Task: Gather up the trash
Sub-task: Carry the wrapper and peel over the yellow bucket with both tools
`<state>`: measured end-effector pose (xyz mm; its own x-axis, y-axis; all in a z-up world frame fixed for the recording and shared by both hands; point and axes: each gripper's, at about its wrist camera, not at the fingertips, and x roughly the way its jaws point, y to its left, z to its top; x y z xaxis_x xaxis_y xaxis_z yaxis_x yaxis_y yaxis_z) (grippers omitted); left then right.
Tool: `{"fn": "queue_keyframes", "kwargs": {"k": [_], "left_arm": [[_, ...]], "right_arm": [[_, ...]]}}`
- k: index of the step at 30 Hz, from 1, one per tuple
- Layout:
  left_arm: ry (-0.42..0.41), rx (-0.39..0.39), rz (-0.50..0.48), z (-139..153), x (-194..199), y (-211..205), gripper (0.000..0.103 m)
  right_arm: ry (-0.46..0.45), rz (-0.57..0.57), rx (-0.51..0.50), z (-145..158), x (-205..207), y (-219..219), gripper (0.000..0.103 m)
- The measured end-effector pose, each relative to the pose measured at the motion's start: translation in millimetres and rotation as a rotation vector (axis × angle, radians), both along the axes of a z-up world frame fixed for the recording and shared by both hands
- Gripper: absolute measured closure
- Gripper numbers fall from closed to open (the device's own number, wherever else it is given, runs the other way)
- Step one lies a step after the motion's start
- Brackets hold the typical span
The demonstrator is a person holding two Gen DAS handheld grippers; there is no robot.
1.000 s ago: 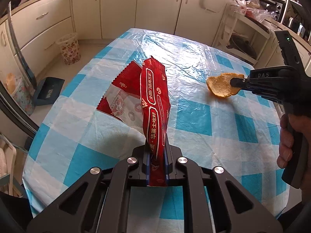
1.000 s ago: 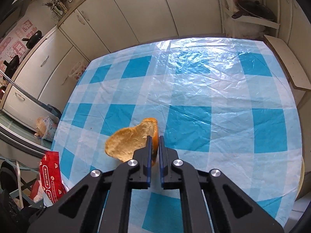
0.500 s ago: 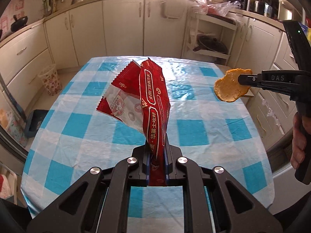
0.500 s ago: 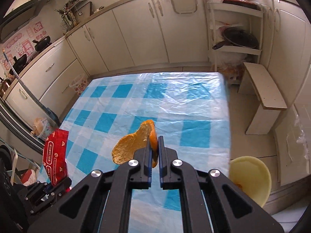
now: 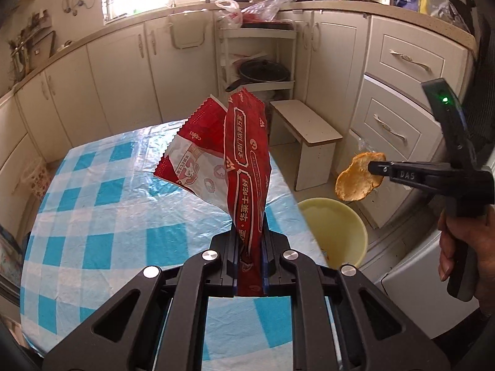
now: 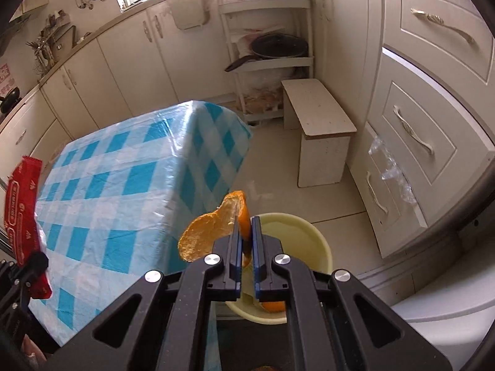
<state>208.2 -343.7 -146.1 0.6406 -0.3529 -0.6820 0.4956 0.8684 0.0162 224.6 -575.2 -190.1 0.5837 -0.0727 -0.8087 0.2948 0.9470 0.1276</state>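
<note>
1. The left gripper (image 5: 249, 247) is clamped on the bottom end of a red wrapper (image 5: 247, 167), which stands up from the jaws above the table (image 5: 92, 204), long axis running up and away from the camera.
2. White Chinese writing runs along the wrapper's long red panel; I cannot read it with certainty. A white panel on its left flap carries cartoon figures and a small word, too small to read.
3. The right gripper (image 6: 246, 241) has a piece of orange peel (image 6: 210, 232) between its fingers; the jaws are narrow and opening. In the right wrist view the peel sticks up and to the left of the fingers.
4. In the left wrist view the right gripper's arm reads "DAS", and a green light glows on its body. A hand (image 5: 464, 247) grips its handle.
5. The peel hangs above a yellow bin (image 6: 312, 241) on the floor, just right of the table's near corner. Another bit of peel lies inside the bin.
6. A stool (image 6: 318, 114) stands beyond the bin, by the white drawers (image 6: 427, 123).
</note>
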Motion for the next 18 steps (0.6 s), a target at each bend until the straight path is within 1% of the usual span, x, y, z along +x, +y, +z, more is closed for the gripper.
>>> {"fn": "queue_keyframes", "kwargs": {"k": [1, 2, 3, 4, 5, 10, 11, 12, 14, 18], "left_arm": [[0.0, 0.005, -0.009, 0, -1, -7, 0.093], [-0.001, 0.01, -0.017, -1, -2, -13, 0.093], [-0.001, 0.016, -0.026, -1, -3, -19, 0.093], [0.0, 0.021, -0.033, -2, -3, -25, 0.093], [0.001, 0.025, -0.039, -3, -3, -30, 0.093], [0.003, 0.043, -0.069, -6, -4, -53, 0.093], [0.005, 0.047, -0.074, -7, -4, -56, 0.093], [0.008, 0.051, -0.081, -9, -4, -61, 0.093], [0.015, 0.058, -0.093, -13, -5, -70, 0.093], [0.036, 0.074, -0.122, -23, -7, -91, 0.093]], "right_arm": [[0.03, -0.002, 0.01, -8, 3, -3, 0.092], [0.042, -0.017, 0.011, -13, 4, -5, 0.077], [0.043, -0.03, 0.013, -14, 4, -9, 0.056], [0.035, -0.039, 0.024, -14, 3, -13, 0.054], [0.02, -0.046, 0.039, -10, 1, -17, 0.054], [-0.133, -0.094, 0.115, 24, -14, -31, 0.053], [-0.173, -0.104, 0.129, 32, -18, -33, 0.05], [-0.205, -0.115, 0.138, 38, -21, -37, 0.045], [-0.259, -0.138, 0.156, 48, -27, -44, 0.039], [-0.338, -0.192, 0.215, 61, -36, -63, 0.039]]}}
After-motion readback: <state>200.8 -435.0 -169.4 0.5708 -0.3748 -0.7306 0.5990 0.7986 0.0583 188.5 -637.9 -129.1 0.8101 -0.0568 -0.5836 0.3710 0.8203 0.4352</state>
